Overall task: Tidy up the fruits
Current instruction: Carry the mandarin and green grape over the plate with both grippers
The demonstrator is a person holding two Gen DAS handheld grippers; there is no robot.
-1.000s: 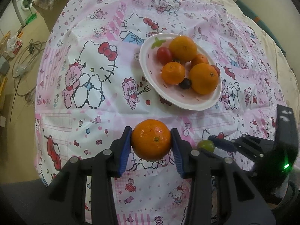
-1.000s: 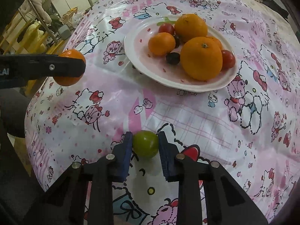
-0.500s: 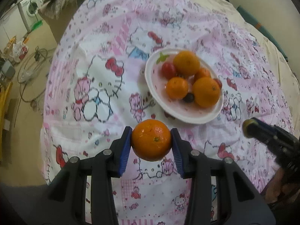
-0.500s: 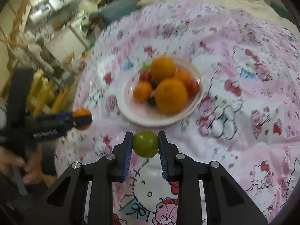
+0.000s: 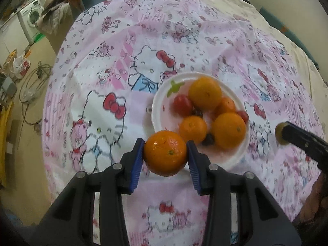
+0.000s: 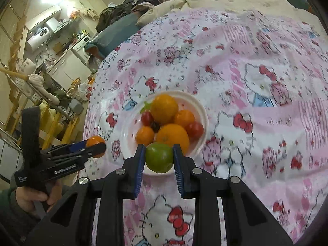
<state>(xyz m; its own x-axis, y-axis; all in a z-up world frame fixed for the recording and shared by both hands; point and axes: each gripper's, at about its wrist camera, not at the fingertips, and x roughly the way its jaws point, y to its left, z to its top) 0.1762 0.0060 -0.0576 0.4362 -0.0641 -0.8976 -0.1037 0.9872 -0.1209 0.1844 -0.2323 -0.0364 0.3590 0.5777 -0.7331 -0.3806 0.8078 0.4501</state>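
My left gripper [image 5: 165, 153] is shut on an orange mandarin [image 5: 165, 152] and holds it in the air near the front left rim of the white plate [image 5: 158, 102]. My right gripper [image 6: 158, 160] is shut on a green fruit [image 6: 158, 157], held above the plate's [image 6: 199, 106] near rim. The plate holds several oranges, mandarins, red tomatoes and a dark small fruit. The left gripper with its mandarin also shows in the right wrist view [image 6: 95, 146], left of the plate. The right gripper also shows in the left wrist view [image 5: 281, 133], right of the plate.
The plate lies on a pink cartoon-cat cloth [image 5: 102, 106] over a round table. To the left is floor with cables [image 5: 30, 86], a washing machine [image 5: 30, 18] and kitchen furniture [image 6: 51, 47]. Bedding and clothes [image 6: 194, 0] lie beyond the far edge.
Both grippers have risen well above the table with their fruits and now hang nearer the plate. The green fruit left the cloth. Both stay shut.
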